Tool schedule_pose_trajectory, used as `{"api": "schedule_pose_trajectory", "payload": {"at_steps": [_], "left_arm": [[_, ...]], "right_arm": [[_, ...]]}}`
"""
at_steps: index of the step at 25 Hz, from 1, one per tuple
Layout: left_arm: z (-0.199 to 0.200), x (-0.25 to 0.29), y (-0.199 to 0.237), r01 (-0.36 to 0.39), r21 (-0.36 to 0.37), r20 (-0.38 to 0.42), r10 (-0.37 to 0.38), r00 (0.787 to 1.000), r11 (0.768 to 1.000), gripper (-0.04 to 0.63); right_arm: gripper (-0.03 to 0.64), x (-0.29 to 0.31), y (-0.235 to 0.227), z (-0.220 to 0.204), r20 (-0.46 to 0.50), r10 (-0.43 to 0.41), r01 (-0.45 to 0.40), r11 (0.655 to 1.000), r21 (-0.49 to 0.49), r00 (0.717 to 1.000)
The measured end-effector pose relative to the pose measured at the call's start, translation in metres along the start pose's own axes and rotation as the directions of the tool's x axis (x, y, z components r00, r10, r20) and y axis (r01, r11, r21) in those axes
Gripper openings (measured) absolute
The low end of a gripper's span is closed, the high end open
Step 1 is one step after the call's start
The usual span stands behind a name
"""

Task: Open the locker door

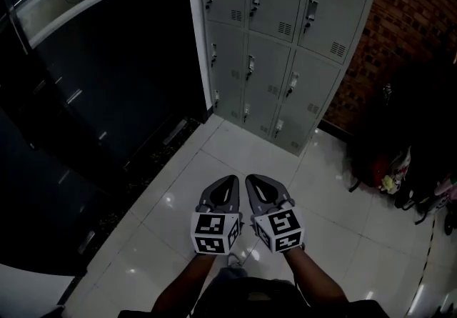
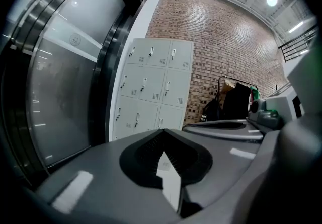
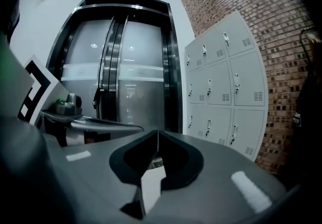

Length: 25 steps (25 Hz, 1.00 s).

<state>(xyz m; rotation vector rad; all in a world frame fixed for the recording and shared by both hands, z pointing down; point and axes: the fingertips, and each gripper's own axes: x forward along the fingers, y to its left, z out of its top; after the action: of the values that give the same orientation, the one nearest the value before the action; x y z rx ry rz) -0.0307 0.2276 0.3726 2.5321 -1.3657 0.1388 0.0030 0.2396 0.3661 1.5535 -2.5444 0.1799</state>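
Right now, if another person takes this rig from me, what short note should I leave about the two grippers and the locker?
Left gripper: shut, holds nothing.
Right gripper: shut, holds nothing.
Both are side by side, low over the tiled floor, well apart from the locker.
Locker: a grey block of doors ahead, with the brick wall to its right. Every door in view looks closed.
Done: nothing yet.
Left: step closer, open one gripper, take a door handle and pull the door open.

Two grippers (image 1: 230,181) (image 1: 251,179), one locker cabinet (image 1: 275,45)
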Motion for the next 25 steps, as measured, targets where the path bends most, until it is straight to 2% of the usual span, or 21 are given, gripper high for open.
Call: {"api": "schedule_pose_trajectory", "payload": {"at_steps": [15,25], "left_arm": [[0.02,0.053,0.079,-0.037,-0.008,0.015,0.037,0.999,0.999,0.006],[0.042,0.149,0.12,-0.073,0.002,0.011,0.073,0.997,0.997,0.006]], "right_arm": [[0.006,0.095,-0.014,0.015,0.02,0.022,-0.022,1.0,-0.014,1.0],[0.006,0.183,-0.078,0.026,0.035,0.062,-0.062,0.998,-0.003,0.997]]}}
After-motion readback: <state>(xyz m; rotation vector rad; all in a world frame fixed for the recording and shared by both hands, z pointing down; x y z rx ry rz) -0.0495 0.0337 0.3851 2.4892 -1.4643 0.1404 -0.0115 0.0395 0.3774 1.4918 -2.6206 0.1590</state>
